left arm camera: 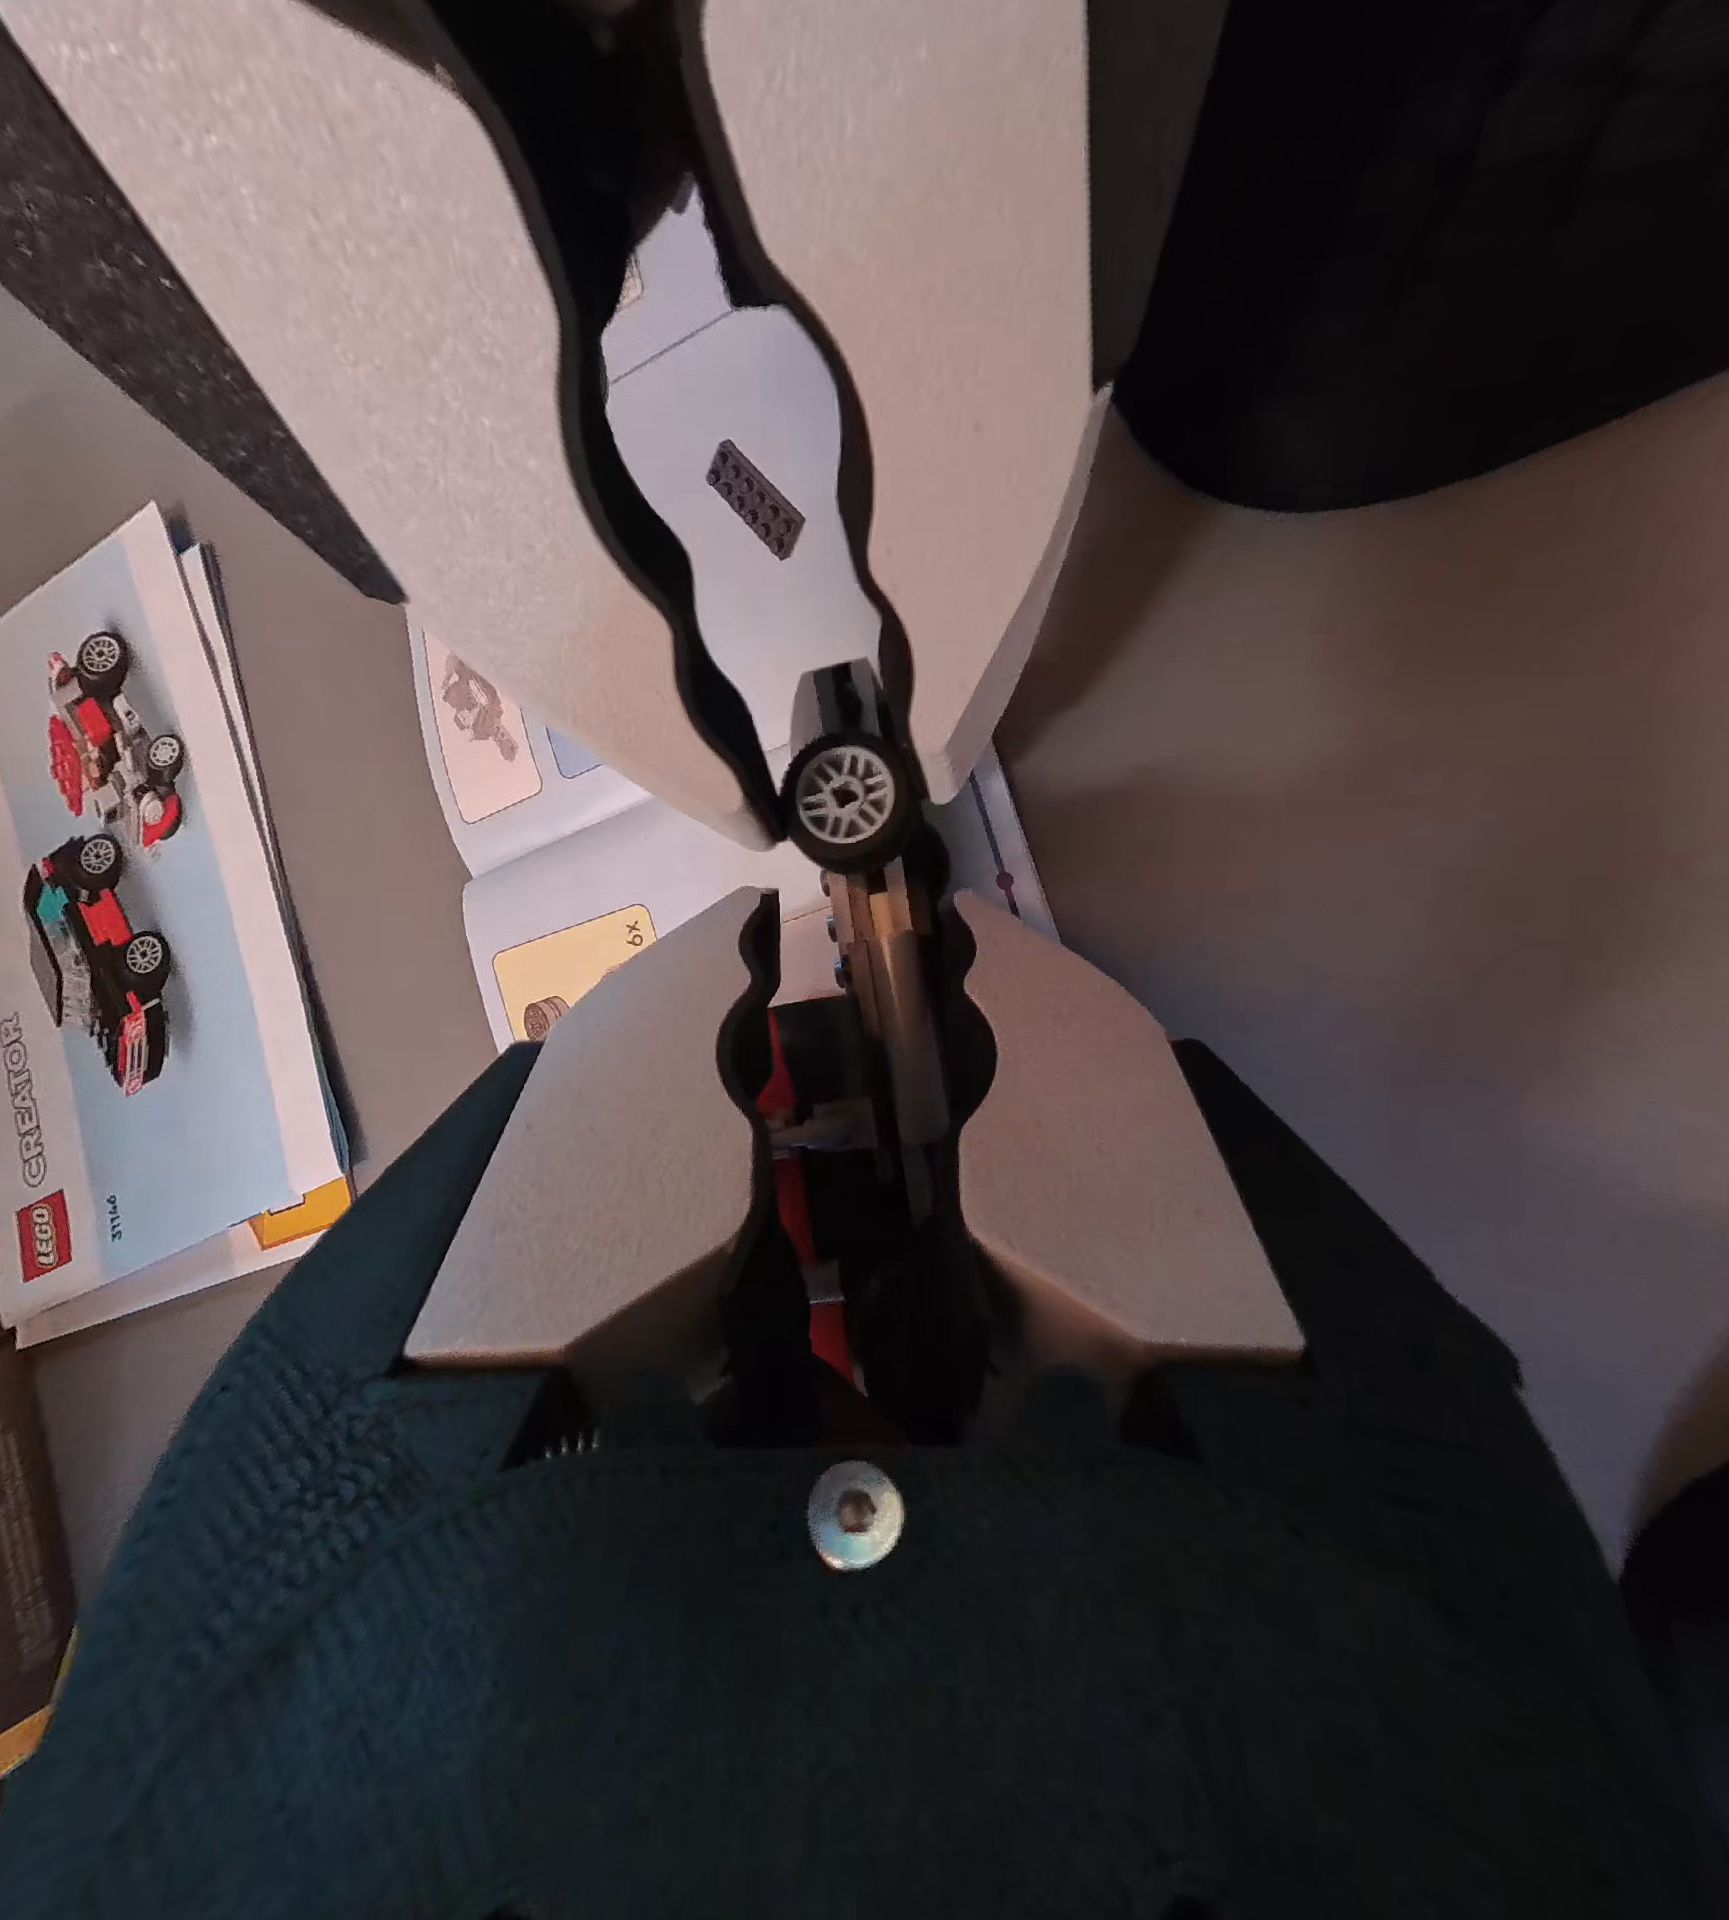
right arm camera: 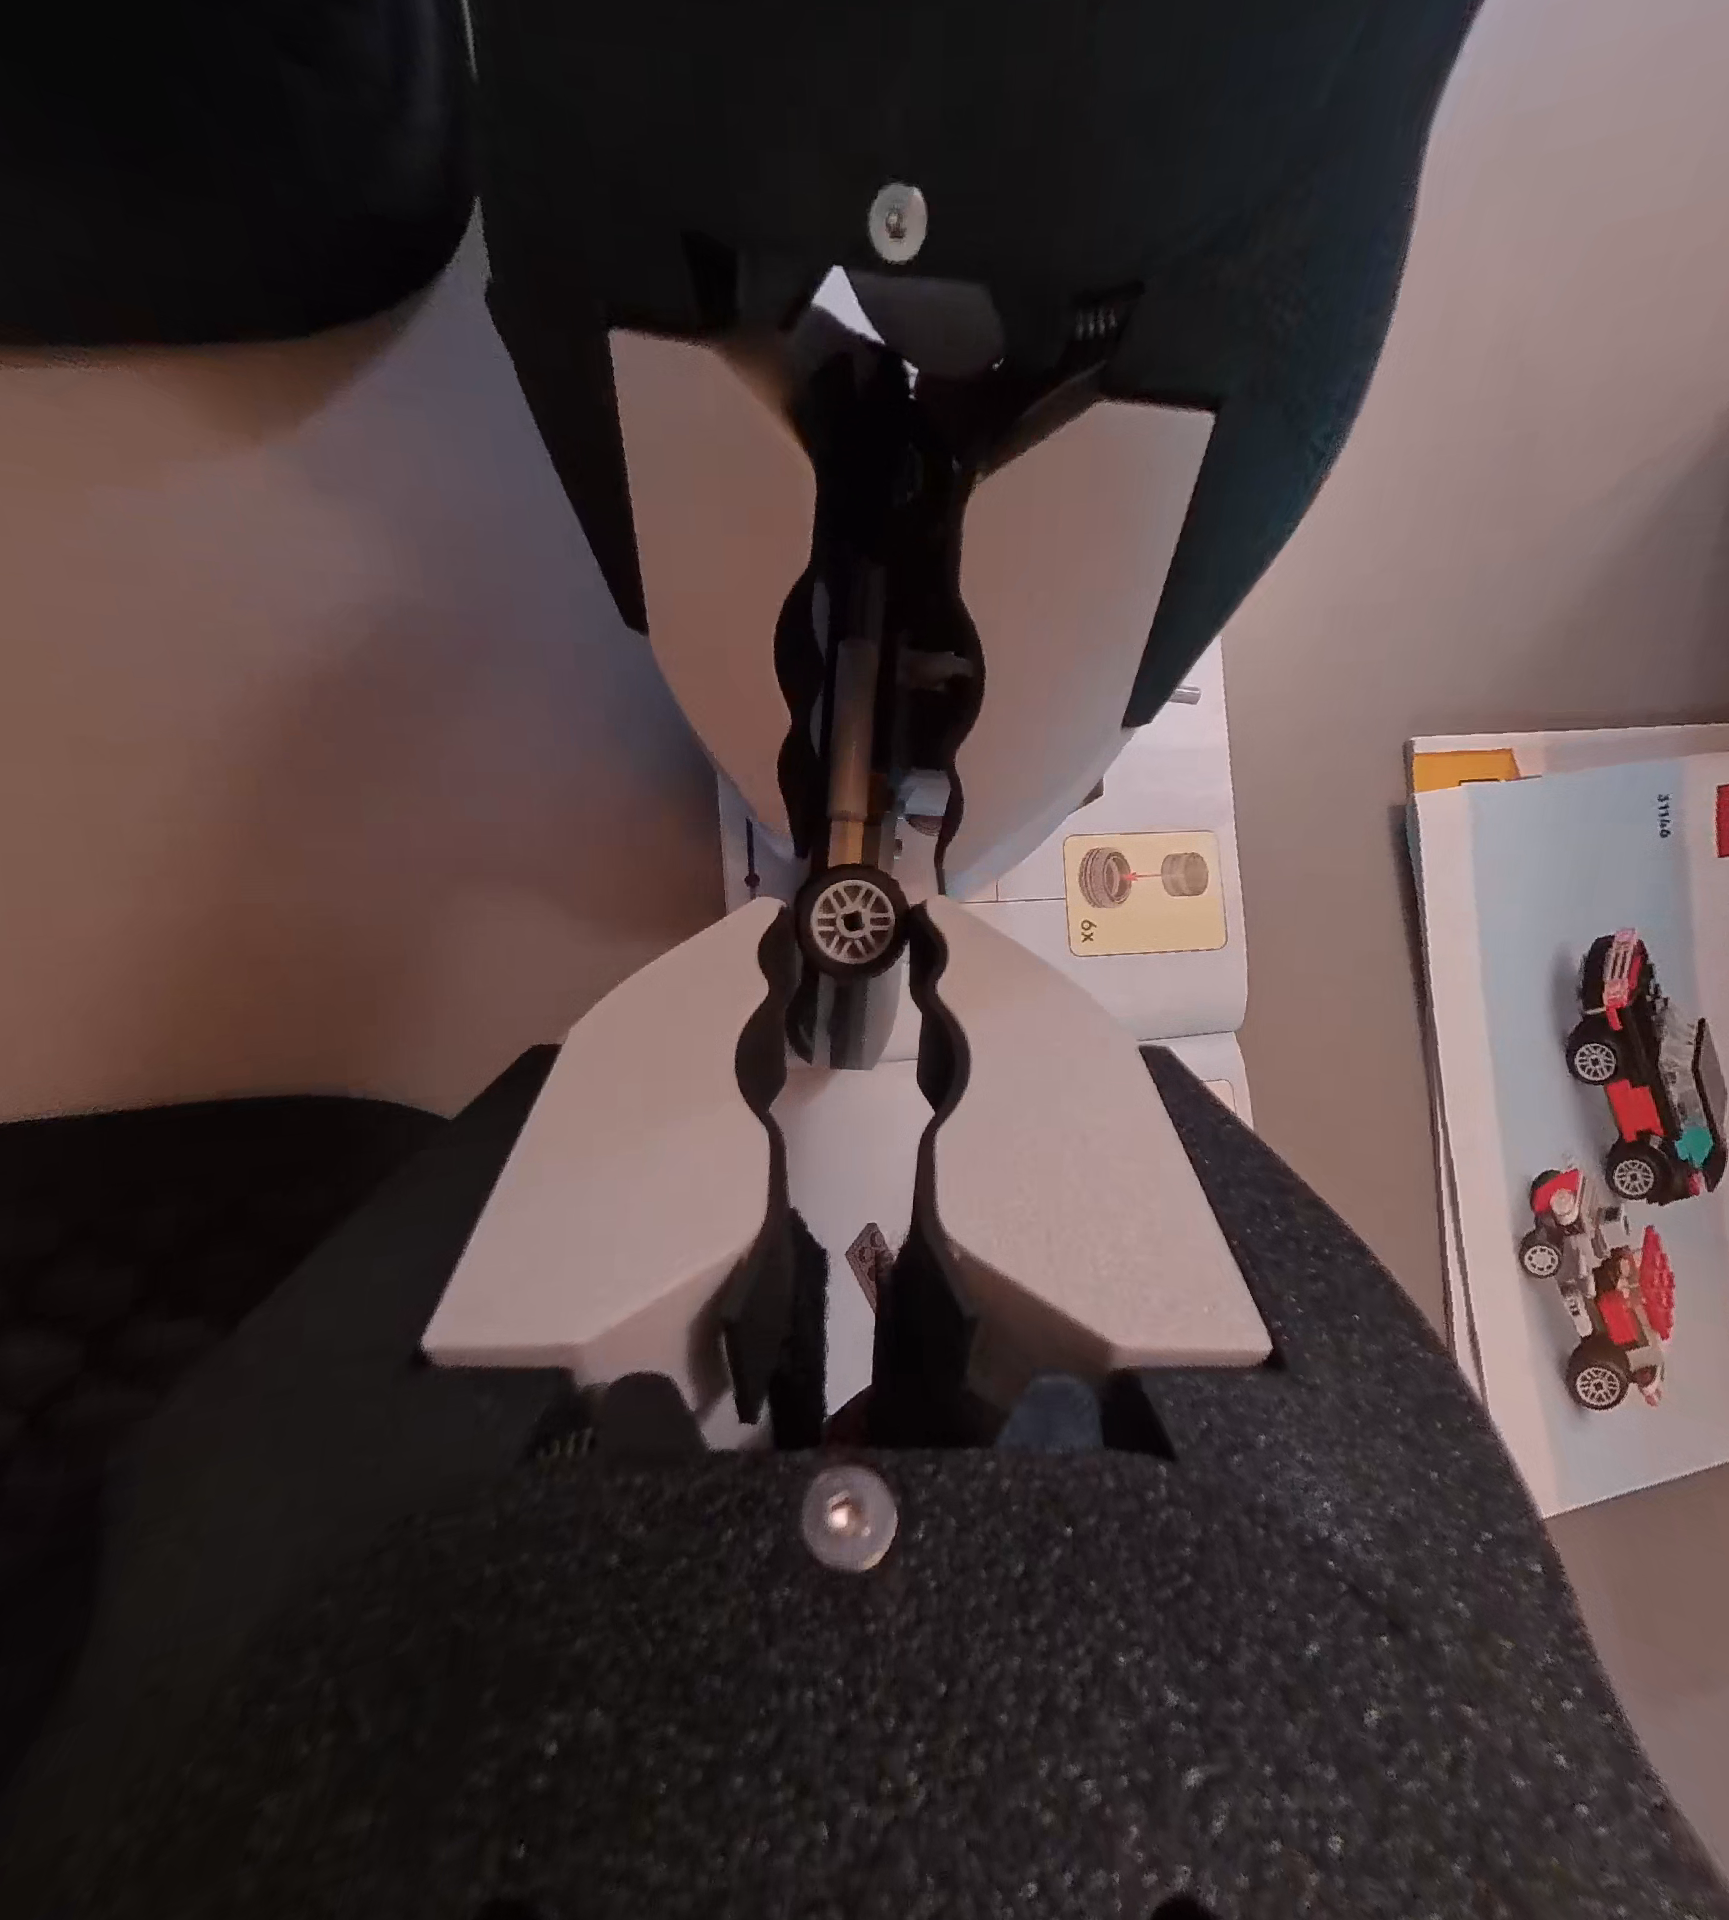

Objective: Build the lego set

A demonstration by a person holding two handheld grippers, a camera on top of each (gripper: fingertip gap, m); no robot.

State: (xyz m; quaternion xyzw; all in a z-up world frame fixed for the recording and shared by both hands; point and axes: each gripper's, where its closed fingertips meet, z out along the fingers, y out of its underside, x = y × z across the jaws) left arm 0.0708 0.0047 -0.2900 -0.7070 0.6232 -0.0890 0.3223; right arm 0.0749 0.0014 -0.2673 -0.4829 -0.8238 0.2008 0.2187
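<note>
Lego model (left arm camera: 891, 997) with spoked wheel (left arm camera: 849, 795) raised over open instruction booklet (left arm camera: 569, 831), between opposed tongs. Closed booklets (left arm camera: 112, 935) stacked far left on table (left arm camera: 1359, 935). Left gripper (left arm camera: 860, 904) clenched on model, tip to tip with right gripper (right arm camera: 844, 914), clamped on wheel end.

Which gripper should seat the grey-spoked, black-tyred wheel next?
Right, probably: right gripper pinches the grey-spoked wheel at its tips, in line with the grey-black partial car that left gripper clamps as brace.
</note>
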